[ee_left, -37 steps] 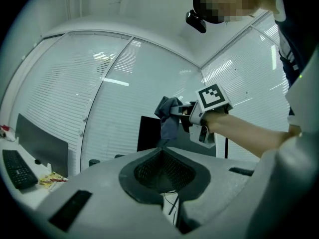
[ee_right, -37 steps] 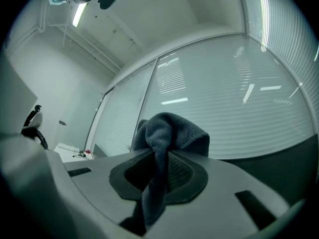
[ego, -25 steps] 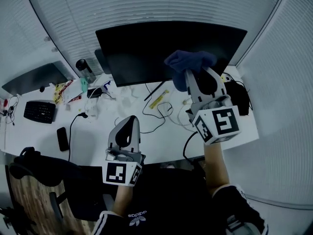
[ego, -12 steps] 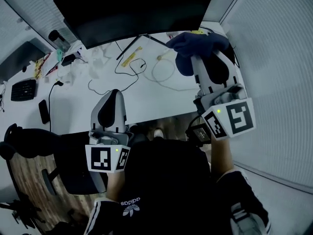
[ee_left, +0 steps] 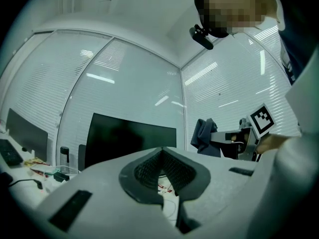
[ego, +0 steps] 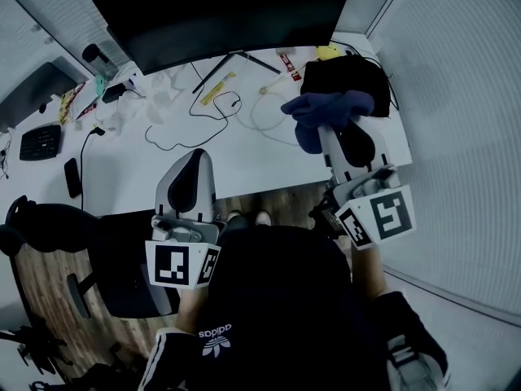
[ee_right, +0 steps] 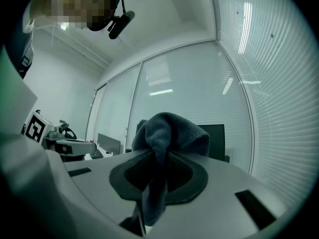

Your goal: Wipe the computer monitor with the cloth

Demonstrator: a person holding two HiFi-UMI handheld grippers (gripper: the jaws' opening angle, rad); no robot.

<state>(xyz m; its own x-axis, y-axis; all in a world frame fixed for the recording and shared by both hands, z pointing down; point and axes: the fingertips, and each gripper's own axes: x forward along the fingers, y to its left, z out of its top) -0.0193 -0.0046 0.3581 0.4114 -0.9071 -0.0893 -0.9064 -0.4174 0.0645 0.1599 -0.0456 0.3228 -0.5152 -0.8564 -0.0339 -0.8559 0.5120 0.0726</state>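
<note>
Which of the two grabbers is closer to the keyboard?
Left. The left gripper is over the desk front, right of the keyboard; the right gripper, shut on the cloth, is farther off, at the desk's right end.

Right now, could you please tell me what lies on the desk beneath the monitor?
Below the monitor its thin stand legs spread on the white desk, beside a looping cable and a yellow item. Whatever lies further back is covered by the screen.
</note>
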